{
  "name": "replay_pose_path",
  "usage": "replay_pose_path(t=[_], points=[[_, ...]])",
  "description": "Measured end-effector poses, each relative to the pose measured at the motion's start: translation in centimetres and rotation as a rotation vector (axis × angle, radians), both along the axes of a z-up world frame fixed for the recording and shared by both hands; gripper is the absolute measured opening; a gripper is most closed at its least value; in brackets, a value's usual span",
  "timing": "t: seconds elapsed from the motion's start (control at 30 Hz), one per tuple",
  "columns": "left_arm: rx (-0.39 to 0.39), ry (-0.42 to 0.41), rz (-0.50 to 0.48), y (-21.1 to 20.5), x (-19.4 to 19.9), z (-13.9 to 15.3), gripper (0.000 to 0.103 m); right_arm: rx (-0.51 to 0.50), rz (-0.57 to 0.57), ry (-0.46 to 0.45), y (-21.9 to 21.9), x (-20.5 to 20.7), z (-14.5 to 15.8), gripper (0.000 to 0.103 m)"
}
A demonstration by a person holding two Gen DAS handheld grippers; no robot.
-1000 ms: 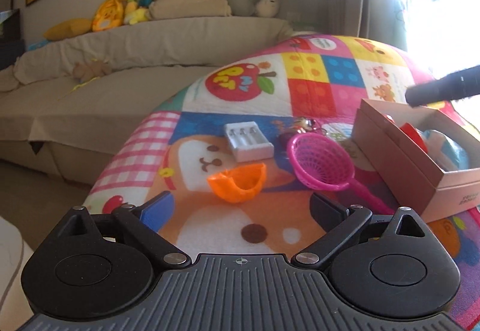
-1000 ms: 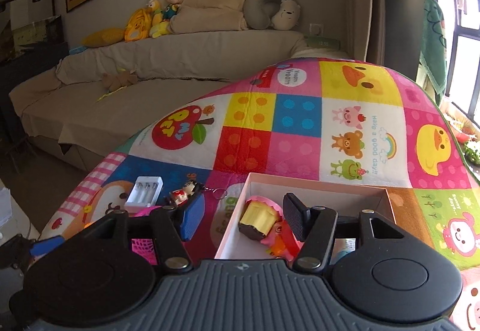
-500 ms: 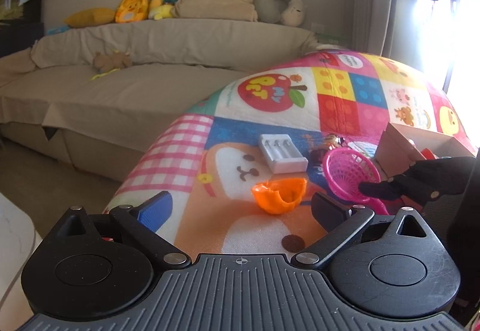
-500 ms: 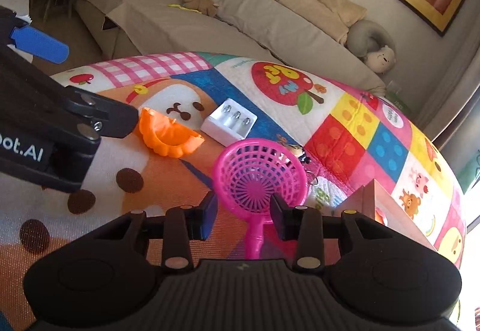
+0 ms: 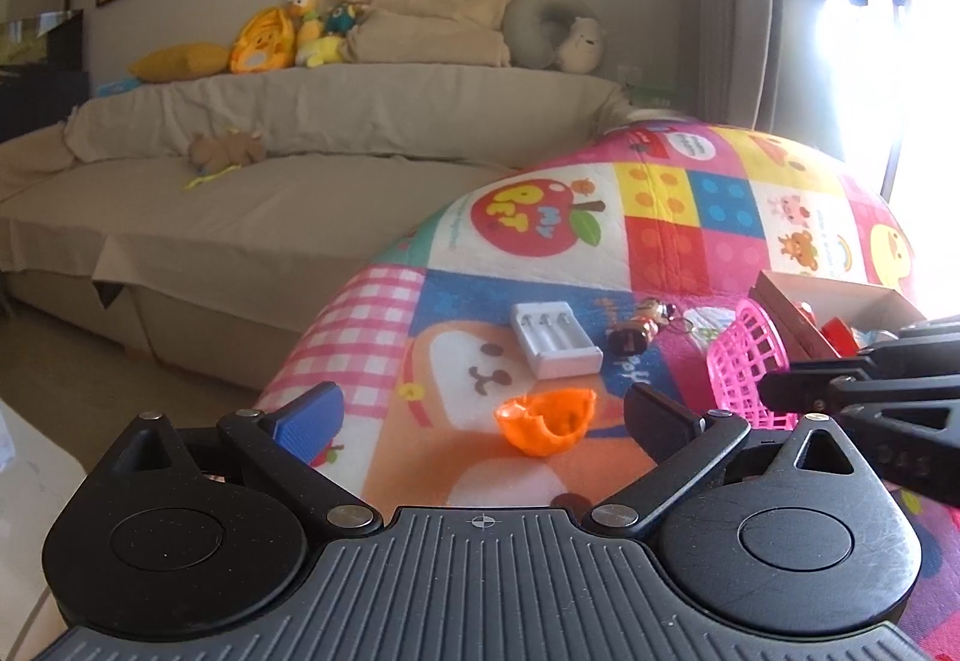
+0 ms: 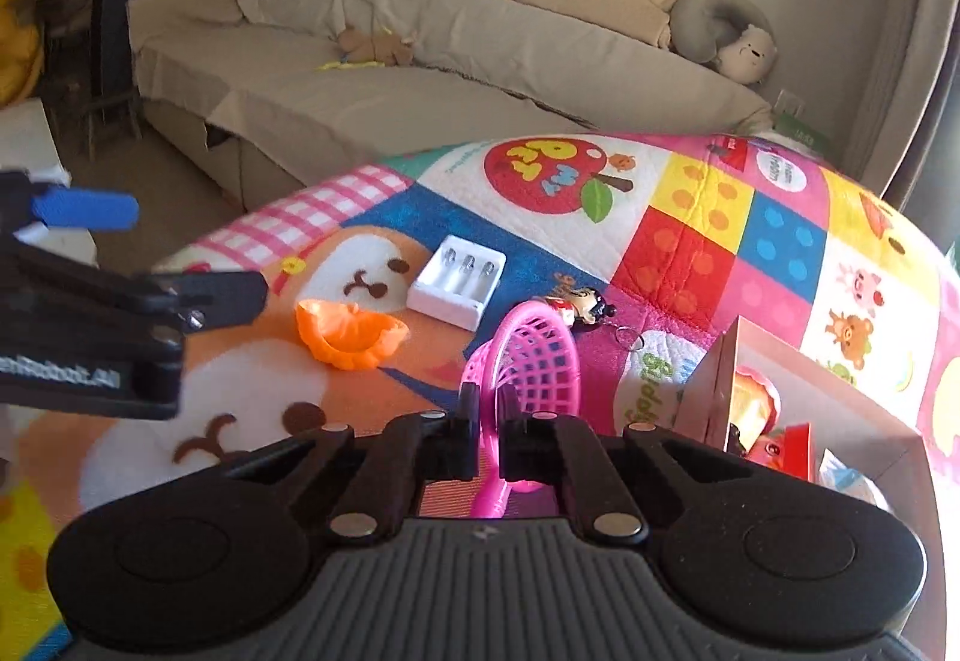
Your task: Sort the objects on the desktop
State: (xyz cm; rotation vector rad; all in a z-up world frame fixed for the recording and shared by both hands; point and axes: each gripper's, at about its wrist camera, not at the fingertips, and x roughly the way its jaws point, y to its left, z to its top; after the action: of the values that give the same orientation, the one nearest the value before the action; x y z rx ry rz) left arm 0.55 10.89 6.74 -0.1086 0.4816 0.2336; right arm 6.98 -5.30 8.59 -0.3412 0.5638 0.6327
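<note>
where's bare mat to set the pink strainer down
Bare mat lies ahead of the battery tray, across the apple print and coloured squares, and on the near side of the orange cup around the brown spots. It is crowded where the tray, cup, keychain doll and box cluster around the strainer, and the box already holds toys.

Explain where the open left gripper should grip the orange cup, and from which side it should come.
Grip the thin wall of the orange cup at its higher, unbroken side, one finger inside and one outside, with the left gripper coming down from above. The cup lies tilted with its opening up, and its rim is jagged and low on one side, so that edge would likely slip.
</note>
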Motion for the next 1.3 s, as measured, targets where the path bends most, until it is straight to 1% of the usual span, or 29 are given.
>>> replay_pose_path(t=[0.13, 0.23, 0.33, 0.37, 0.5, 0.57, 0.6, 0.67, 0.73, 0.77, 0.8, 0.87, 0.93, 1.07, 1.1, 1.17, 1.23, 1.27, 1.3], points=[[0.007, 0.01, -0.061, -2.0, 0.0, 0.3, 0.102, 0.202, -0.008, 0.101, -5.1, -2.0, 3.0, 0.005], [0.006, 0.033, -0.121, -3.7, 0.2, 0.0, 0.102, 0.363, -0.036, 0.212, -9.8, -2.8, 3.6, 0.005], [0.017, 0.072, -0.17, -5.6, 0.6, -0.9, 0.103, 0.502, -0.085, 0.335, -14.2, -3.3, 2.1, 0.005], [0.018, 0.088, -0.185, -6.2, 0.8, -1.2, 0.103, 0.528, -0.107, 0.356, -15.3, -3.5, 1.4, 0.005], [0.036, 0.123, -0.257, -8.7, 1.0, -1.8, 0.103, 0.592, -0.237, 0.429, -19.0, -3.7, -2.4, 0.005], [0.057, 0.127, -0.288, -9.6, 0.9, -2.0, 0.103, 0.613, -0.26, 0.43, -20.5, -4.1, -3.3, 0.008], [0.065, 0.13, -0.299, -10.0, 0.8, -2.0, 0.103, 0.6, -0.29, 0.413, -21.3, -4.4, -3.6, 0.01], [0.072, 0.14, -0.303, -10.4, 0.9, -2.3, 0.103, 0.562, -0.336, 0.363, -22.4, -5.0, -3.7, 0.01], [0.076, 0.15, -0.301, -10.6, 1.1, -2.5, 0.103, 0.513, -0.383, 0.309, -23.5, -5.5, -3.7, 0.02], [0.078, 0.152, -0.299, -10.6, 1.2, -2.6, 0.103, 0.491, -0.404, 0.279, -23.8, -5.8, -3.7, 0.04], [0.081, 0.151, -0.293, -10.5, 1.2, -2.7, 0.103, 0.461, -0.435, 0.234, -24.2, -6.2, -3.6, 0.065], [0.089, 0.14, -0.256, -9.9, 1.5, -2.7, 0.103, 0.421, -0.486, 0.157, -24.4, -6.8, -3.5, 0.083], [0.101, 0.129, -0.204, -8.7, 2.1, -2.7, 0.103, 0.382, -0.529, 0.106, -24.8, -6.9, -3.5, 0.086], [0.14, 0.143, -0.068, -5.8, 4.4, -3.2, 0.103, 0.341, -0.606, 0.022, -24.8, -6.4, -4.0, 0.097], [0.136, 0.151, -0.043, -5.1, 5.1, -3.4, 0.103, 0.322, -0.621, -0.005, -24.6, -6.3, -4.3, 0.097], [0.1, 0.173, -0.018, -3.9, 6.5, -3.7, 0.102, 0.281, -0.642, -0.041, -24.1, -6.2, -4.9, 0.098], [0.055, 0.195, -0.009, -3.1, 7.8, -4.1, 0.102, 0.264, -0.638, -0.04, -23.8, -6.1, -5.1, 0.098], [0.045, 0.202, -0.005, -2.9, 8.5, -4.3, 0.102, 0.267, -0.632, -0.046, -23.8, -6.1, -5.1, 0.099], [0.052, 0.205, 0.0, -3.0, 9.0, -4.5, 0.102, 0.269, -0.633, -0.053, -23.8, -6.2, -5.1, 0.103]])
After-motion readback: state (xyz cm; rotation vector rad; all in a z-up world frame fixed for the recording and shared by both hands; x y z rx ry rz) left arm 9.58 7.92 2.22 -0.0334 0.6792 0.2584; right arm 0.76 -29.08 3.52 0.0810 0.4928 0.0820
